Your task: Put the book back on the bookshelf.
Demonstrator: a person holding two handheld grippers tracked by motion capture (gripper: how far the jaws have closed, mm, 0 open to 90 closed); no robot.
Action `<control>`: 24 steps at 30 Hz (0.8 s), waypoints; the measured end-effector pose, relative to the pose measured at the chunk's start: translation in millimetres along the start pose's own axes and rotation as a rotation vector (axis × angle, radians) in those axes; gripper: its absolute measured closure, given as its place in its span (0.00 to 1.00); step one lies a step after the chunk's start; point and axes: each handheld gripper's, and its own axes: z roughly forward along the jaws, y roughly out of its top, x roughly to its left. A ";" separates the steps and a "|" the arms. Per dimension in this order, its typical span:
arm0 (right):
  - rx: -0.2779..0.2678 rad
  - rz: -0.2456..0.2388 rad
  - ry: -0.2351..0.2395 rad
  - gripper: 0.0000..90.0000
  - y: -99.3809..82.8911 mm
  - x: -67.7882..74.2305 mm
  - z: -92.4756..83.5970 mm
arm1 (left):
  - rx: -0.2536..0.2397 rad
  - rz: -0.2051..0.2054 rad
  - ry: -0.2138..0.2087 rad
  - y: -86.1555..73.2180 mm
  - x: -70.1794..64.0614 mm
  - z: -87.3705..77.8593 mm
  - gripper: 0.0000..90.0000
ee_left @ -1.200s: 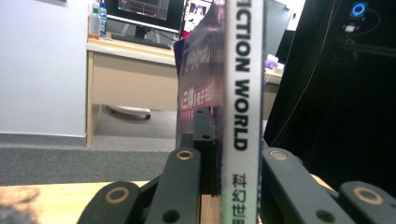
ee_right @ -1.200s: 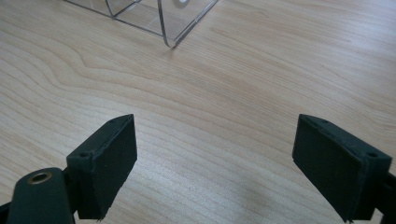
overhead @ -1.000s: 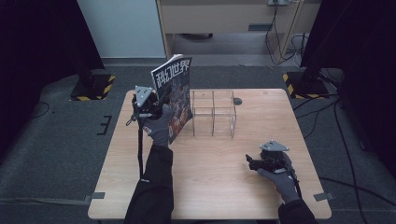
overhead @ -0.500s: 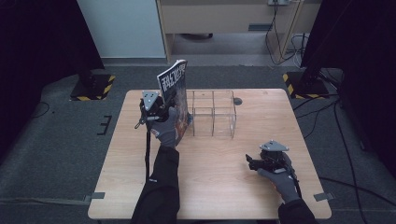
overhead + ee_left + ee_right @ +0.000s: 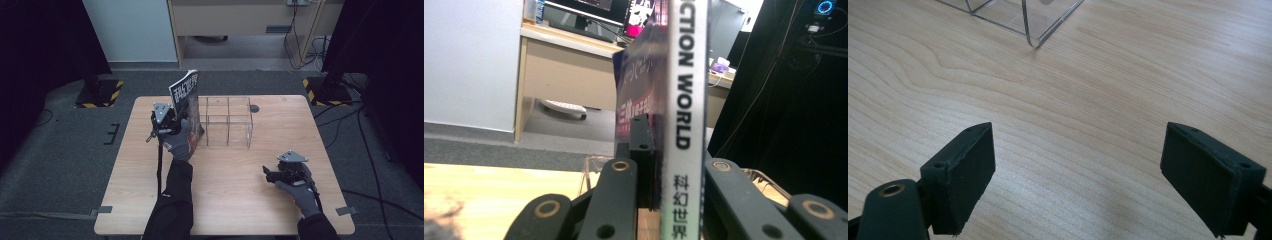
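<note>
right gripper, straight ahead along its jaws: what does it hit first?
Probably bare table, since the open right gripper is angled down at the wood. If it skims level, the clear acrylic organizer comes next; depth is unclear.

The right tongs hang wide apart over the bare wooden table, with a clear organizer's corner ahead.

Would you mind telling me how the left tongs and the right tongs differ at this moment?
The left tongs are shut on the magazine, held upright beside the clear organizer; the right tongs stand open with nothing between them. The left tongs are raised at the organizer; the right tongs sit low near the table edge. A gloved hand holds each.
</note>
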 end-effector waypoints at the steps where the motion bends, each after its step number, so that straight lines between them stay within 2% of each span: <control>1: 0.001 0.002 0.002 0.16 0.0 0.4 -0.1 | -0.004 -0.002 -0.005 -1.3 0.2 -0.6 0.90; 8: -0.004 -0.002 0.001 0.16 0.1 0.5 -0.7 | -0.014 -0.007 -0.024 -8.1 -2.8 -1.3 0.90; 12: -0.004 -0.004 0.000 0.16 0.0 0.9 -0.1 | -0.017 0.002 -0.007 -8.8 -2.4 -2.4 0.90; 19: -0.002 -0.004 0.000 0.16 0.0 1.9 0.0 | -0.002 -0.012 0.005 -9.0 11.1 -9.1 0.90; 24: 0.005 -0.011 0.003 0.16 -0.6 3.6 1.8 | 0.010 -0.012 0.018 -9.2 15.8 -13.2 0.90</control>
